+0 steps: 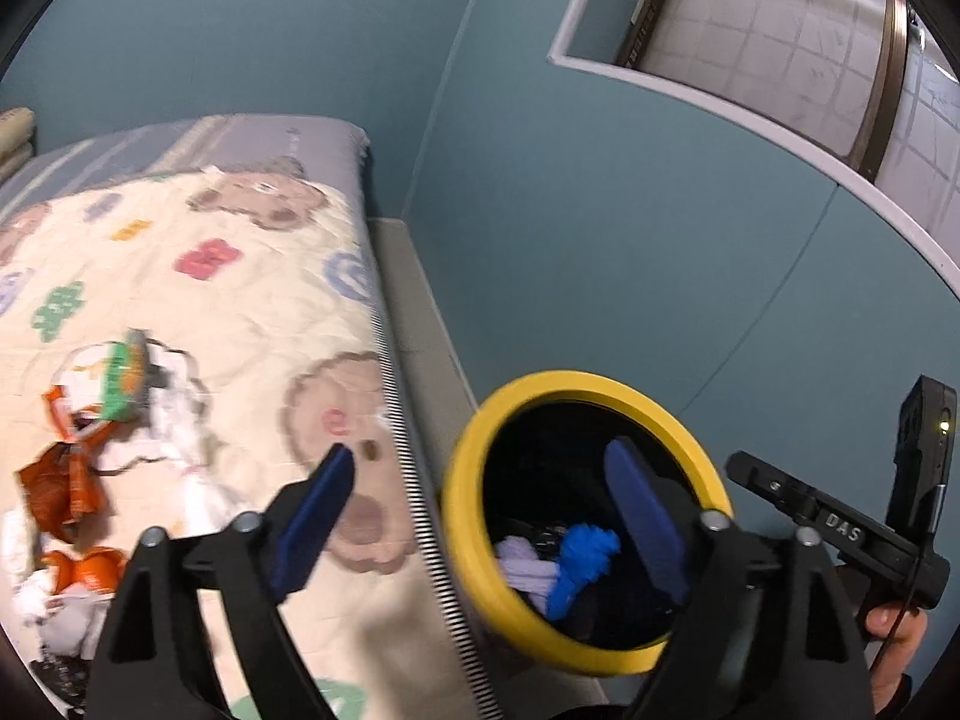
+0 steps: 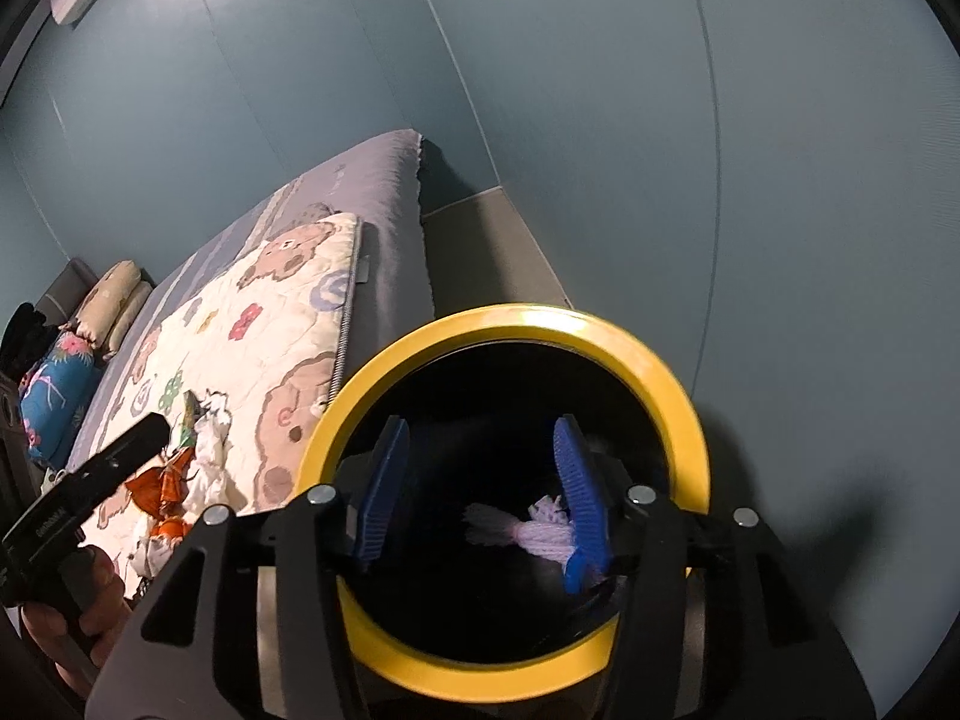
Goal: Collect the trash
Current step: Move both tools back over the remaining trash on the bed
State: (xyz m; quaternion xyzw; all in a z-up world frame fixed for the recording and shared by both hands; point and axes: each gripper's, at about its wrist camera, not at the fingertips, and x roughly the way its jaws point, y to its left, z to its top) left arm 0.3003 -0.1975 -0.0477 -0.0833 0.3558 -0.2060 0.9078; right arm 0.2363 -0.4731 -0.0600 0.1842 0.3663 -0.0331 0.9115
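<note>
Both sets of jaws stand open with nothing between the pads. The right gripper (image 2: pixel 477 492) hangs over the mouth of the yellow-rimmed bin (image 2: pixel 660 372), where lilac and blue yarn scraps (image 2: pixel 540 531) lie. The left gripper (image 1: pixel 480 516) straddles the bin's rim. Crumpled wrappers and tissues (image 1: pixel 90 456) lie on the bed (image 1: pixel 252 300), beside the bin.

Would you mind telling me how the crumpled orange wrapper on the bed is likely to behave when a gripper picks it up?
The orange wrapper looks thin and creased, so it is probably light and floppy. Its glossy surface may slip between the pads. It lies tangled with white tissue on the quilt, so some could lift along.
</note>
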